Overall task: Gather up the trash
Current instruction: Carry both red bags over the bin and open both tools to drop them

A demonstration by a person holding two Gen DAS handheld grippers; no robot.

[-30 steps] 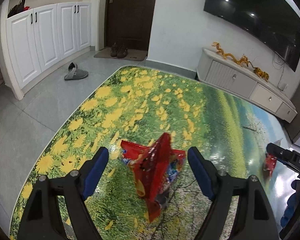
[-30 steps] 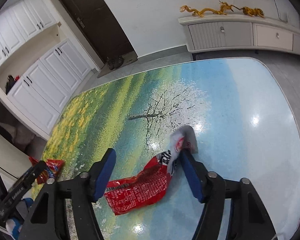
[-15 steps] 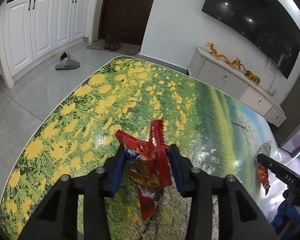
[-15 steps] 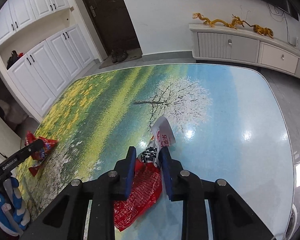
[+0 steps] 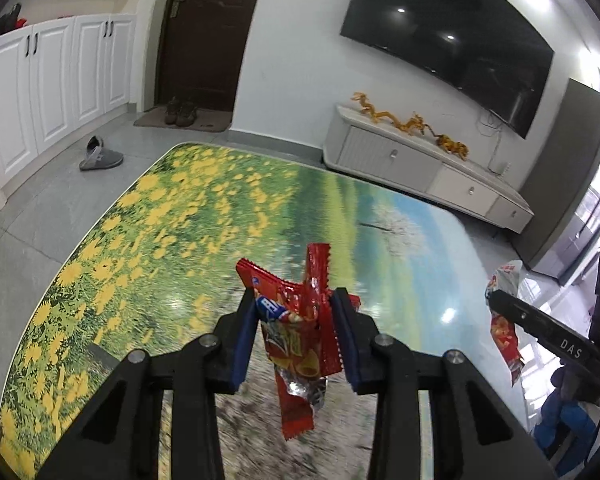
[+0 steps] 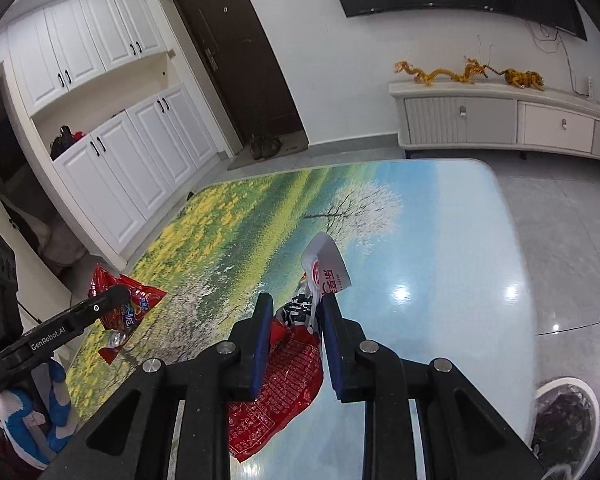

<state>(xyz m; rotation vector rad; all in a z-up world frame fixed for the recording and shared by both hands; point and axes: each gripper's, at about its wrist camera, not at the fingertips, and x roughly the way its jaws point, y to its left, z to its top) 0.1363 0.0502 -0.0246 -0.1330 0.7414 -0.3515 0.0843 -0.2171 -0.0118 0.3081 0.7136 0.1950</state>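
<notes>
My left gripper is shut on a crumpled red snack wrapper and holds it lifted above the table with the flower-field print. My right gripper is shut on a red and white snack bag, also raised above the table. The left gripper and its red wrapper show at the left of the right wrist view. The right gripper's bag shows at the right of the left wrist view.
A white trash bin with a dark liner stands on the floor at the table's right side. A TV cabinet lines the far wall. A grey slipper lies on the floor by white cupboards.
Both grippers went from open around their wrappers to shut on them, then lifted the wrappers off the table.
</notes>
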